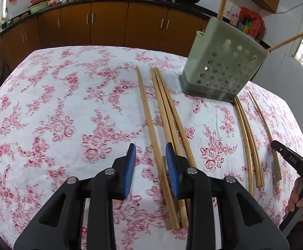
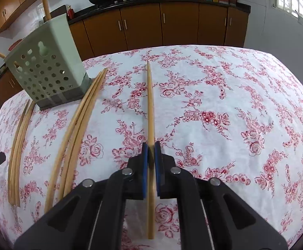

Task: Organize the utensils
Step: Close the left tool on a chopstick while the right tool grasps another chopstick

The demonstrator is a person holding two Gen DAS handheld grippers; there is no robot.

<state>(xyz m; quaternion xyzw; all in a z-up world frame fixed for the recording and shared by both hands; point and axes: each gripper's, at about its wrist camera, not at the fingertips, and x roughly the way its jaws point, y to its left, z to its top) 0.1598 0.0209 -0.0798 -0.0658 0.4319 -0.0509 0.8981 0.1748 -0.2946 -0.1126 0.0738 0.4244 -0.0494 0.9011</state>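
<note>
Chopsticks: wooden, lying loose in groups on the desk [image 2: 224,95], which wears a white cloth with red roses.
Landmark: a pale green perforated holder [image 1: 220,66] standing at the far side of the desk, with two chopsticks already upright in it.
Single chopstick [image 2: 150,104]: lies alone, well apart from the holder, on the side toward the window.
Right tool [image 2: 151,145]: blue pads closed tight on that single chopstick, near its nearer half; whether the stick is off the cloth is hard to say.
Group of three [image 1: 168,112]: lies just beside the holder's base, on the side away from the window.
Lone chopstick [image 1: 149,125]: next to that group, further from the holder.
Left tool [image 1: 151,156]: jaws part open, straddling the lone chopstick, pads not pressing it.
Another group [image 1: 247,137]: between the holder and the right tool's stick.
</note>
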